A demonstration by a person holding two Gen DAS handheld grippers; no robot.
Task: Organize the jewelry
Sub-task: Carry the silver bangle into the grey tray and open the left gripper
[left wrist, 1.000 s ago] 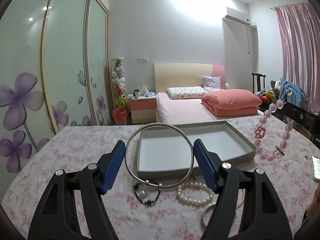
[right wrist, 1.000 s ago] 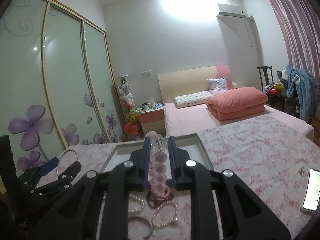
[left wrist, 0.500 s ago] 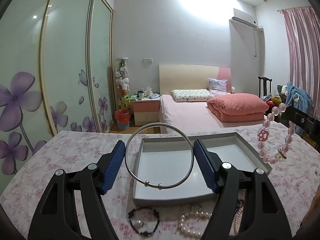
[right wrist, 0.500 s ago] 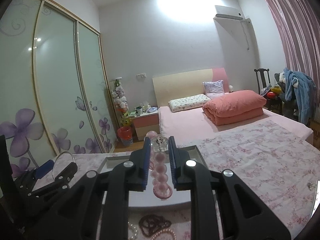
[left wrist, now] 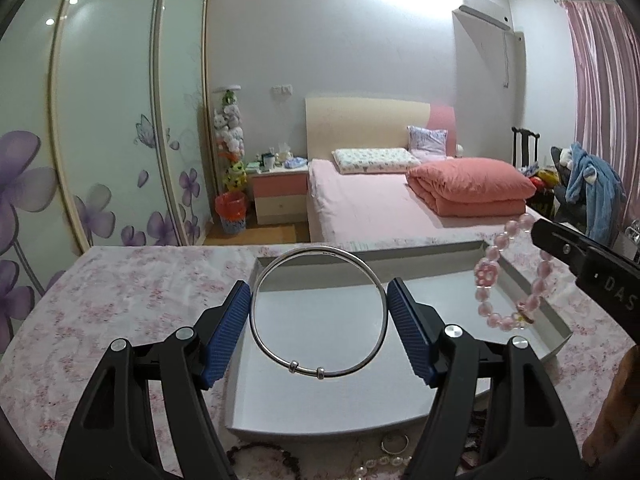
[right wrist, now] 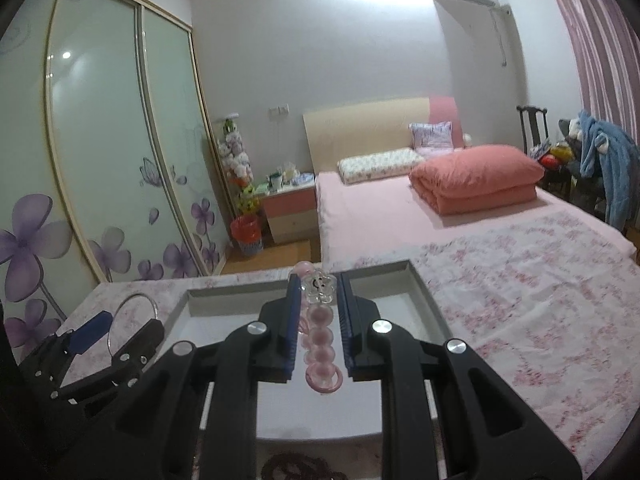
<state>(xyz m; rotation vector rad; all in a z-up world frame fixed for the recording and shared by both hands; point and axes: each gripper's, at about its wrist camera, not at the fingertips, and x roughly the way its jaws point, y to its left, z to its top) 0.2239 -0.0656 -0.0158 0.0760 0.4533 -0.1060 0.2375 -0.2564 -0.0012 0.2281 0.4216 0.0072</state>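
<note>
My left gripper (left wrist: 319, 294) is shut on a silver bangle (left wrist: 276, 354) with two small beads, held upright above the grey tray (left wrist: 320, 408). My right gripper (right wrist: 319, 280) is shut on a pink bead bracelet (right wrist: 320, 340) with a flower charm, above the same tray (right wrist: 420, 288). In the left wrist view the bracelet (left wrist: 490, 308) hangs at the right over the tray. In the right wrist view the left gripper (right wrist: 116, 320) with the bangle (right wrist: 154, 304) is at the lower left.
The tray lies on a table with a pink floral cloth (left wrist: 140, 288). Pearl and dark bead bracelets (left wrist: 384, 460) lie in front of the tray. Dark beads (right wrist: 296, 464) lie near the table's front edge. A bed (left wrist: 380, 200) stands behind.
Both grippers have moved forward over the tray with their jewelry still held. The loose bracelets on the cloth have slid toward the bottom of the views.
</note>
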